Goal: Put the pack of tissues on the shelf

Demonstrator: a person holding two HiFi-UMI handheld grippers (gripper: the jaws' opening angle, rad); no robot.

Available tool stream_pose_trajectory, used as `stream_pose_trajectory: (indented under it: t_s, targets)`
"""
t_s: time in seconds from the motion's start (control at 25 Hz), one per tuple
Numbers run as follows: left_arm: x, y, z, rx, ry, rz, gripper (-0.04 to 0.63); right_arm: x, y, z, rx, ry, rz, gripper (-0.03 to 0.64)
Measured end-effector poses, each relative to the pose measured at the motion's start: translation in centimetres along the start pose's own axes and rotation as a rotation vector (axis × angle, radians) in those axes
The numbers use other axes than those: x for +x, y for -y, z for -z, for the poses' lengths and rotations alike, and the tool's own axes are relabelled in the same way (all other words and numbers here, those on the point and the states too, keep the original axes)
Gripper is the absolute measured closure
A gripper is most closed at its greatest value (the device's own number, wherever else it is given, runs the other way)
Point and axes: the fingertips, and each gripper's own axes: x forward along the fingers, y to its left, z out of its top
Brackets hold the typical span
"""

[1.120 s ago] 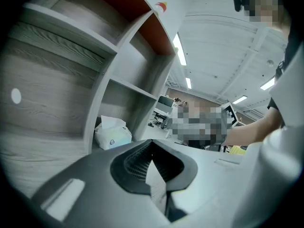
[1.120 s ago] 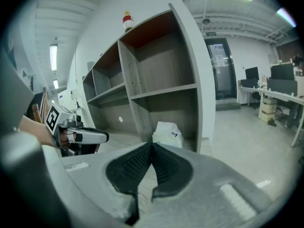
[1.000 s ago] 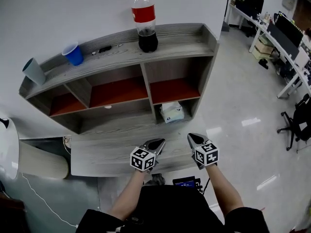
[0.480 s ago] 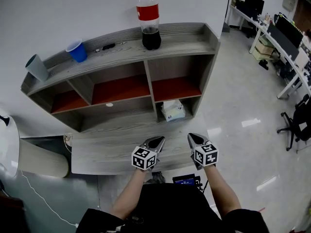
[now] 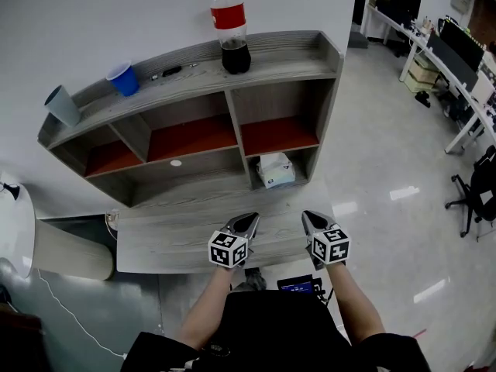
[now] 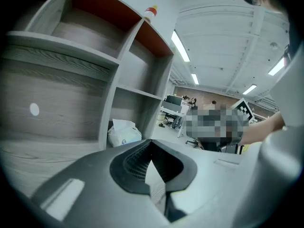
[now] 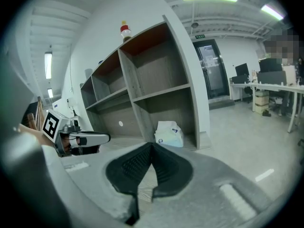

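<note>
The white tissue pack (image 5: 274,170) sits in the bottom right compartment of the grey wooden shelf unit (image 5: 194,91); it also shows in the left gripper view (image 6: 123,132) and the right gripper view (image 7: 169,134). My left gripper (image 5: 249,222) and right gripper (image 5: 308,219) hover side by side over the desk board (image 5: 163,235), short of the shelf. Both have their jaws together with nothing between them. From the right gripper view, the left gripper (image 7: 102,137) appears at the left.
On the shelf's top board stand a cola bottle (image 5: 232,29), a blue cup (image 5: 122,79) and a grey cup (image 5: 62,105), with a small dark item (image 5: 170,71). A white cylinder (image 5: 70,252) lies left of the desk. Office desks and chairs (image 5: 457,68) stand at the right.
The view has shifted slightly, so the shelf sits a little higher in the picture. Both grippers stay side by side over the desk, shut.
</note>
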Motion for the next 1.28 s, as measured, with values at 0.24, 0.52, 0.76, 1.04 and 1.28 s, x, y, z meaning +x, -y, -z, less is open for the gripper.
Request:
stream_pose_trajectory:
  t_s: [0.24,0.52,0.76,1.04,1.28]
  targets:
    - [-1.6,1.8,1.0,-0.018,0.0,0.012,0.604,-2.1,-0.3,1.4,0.015,0.005,-0.02,0.614]
    - [-3.6,4.7,2.6,-0.043,0.008,0.032,0.595,-4.8,-1.0,2.6,-0.009,0.025,-0.033,0.615]
    - [-4.5,6.2,4.0,-0.036,-0.024,0.063,0.595,-7.0,-1.6,3.9,0.002,0.039,-0.013,0.615]
    - [-6.6,8.1,3.8,0.015,-0.021,0.142,0.595,-8.7,-3.0,4.7,0.029,0.057,0.04,0.615]
    - [-10.8,7.7,5.9,-0.041,0.0,0.146,0.594,-9.8,-6.7,5.8,0.031,0.06,0.064,0.615]
